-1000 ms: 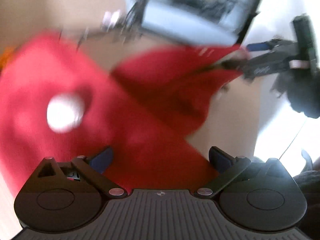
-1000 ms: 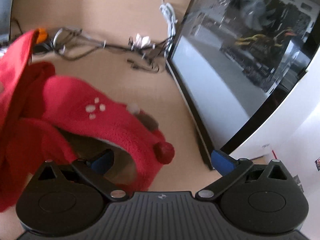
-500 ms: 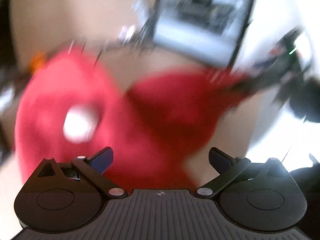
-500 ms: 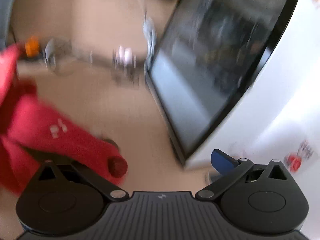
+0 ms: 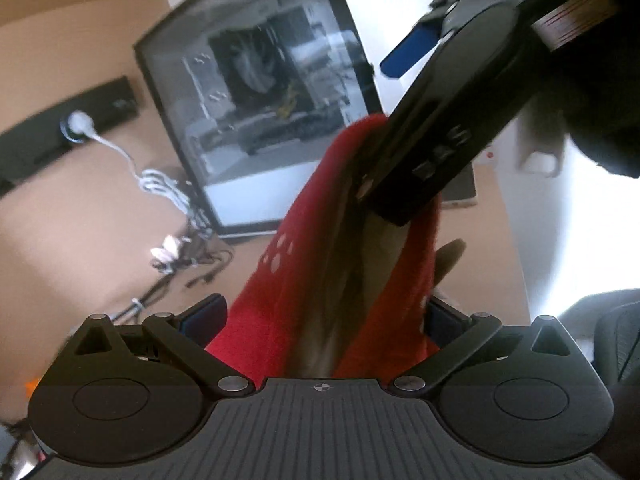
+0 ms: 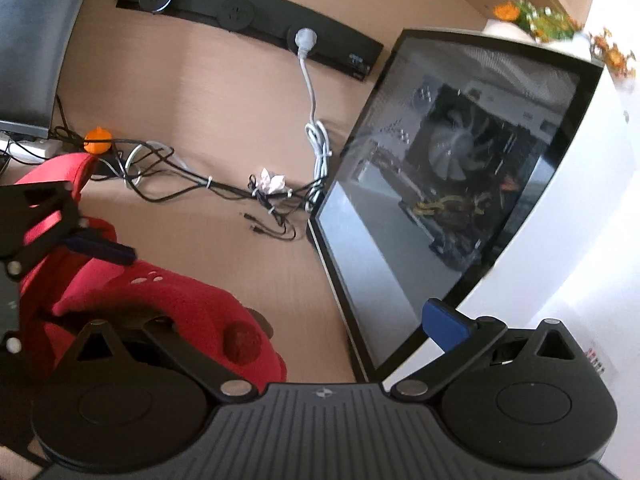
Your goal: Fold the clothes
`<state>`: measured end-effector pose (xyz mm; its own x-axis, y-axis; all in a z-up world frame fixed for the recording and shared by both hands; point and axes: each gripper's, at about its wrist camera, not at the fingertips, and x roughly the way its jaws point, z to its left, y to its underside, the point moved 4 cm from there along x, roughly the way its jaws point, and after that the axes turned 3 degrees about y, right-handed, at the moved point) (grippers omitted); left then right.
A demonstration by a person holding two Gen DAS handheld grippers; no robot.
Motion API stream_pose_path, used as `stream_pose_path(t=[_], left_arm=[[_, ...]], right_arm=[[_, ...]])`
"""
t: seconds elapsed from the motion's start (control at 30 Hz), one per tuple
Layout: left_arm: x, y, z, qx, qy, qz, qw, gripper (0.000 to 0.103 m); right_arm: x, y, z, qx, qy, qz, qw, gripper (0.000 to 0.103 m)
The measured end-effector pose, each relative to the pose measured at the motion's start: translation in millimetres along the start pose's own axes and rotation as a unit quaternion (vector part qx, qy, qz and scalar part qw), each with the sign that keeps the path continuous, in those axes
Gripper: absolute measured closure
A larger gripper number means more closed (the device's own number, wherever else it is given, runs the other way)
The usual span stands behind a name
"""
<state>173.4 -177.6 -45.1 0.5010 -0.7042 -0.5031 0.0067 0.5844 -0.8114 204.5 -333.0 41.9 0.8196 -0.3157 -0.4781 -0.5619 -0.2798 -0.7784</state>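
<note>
No text, label, brand or number can be read anywhere.

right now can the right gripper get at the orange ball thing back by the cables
Probably not directly. The red garment bunched beside the right gripper and the left gripper lie between it and the orange ball; it would need to lift over them.

Both tongs stand spread wide: the left tongs (image 5: 320, 316) low, the right tongs (image 5: 404, 128) just above and ahead.
</note>
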Motion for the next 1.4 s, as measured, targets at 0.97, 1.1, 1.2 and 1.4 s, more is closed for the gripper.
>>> stream_pose_path(t=[0.97,1.1,1.2,1.4], left_arm=[[30,-1,42,-0.193,0.049,0.078,0.9768,0.080],[-28,-2,74,-0.258,-0.010,0.032,0.9657,0.078],[-77,12,86,-0.290,-0.064,0.008,0.9547,0.078],[-157,104,90,-0.408,-0.196,0.042,0.8907,0.058]], right_arm=[[72,24,3,0.175,-0.207,-0.078,0.959,0.000],[42,-36,42,0.105,-0.319,-0.168,0.927,0.000],[25,-63,97,0.046,-0.406,-0.187,0.893,0.000],[16,-72,204,-0.031,-0.501,-0.130,0.855,0.000]])
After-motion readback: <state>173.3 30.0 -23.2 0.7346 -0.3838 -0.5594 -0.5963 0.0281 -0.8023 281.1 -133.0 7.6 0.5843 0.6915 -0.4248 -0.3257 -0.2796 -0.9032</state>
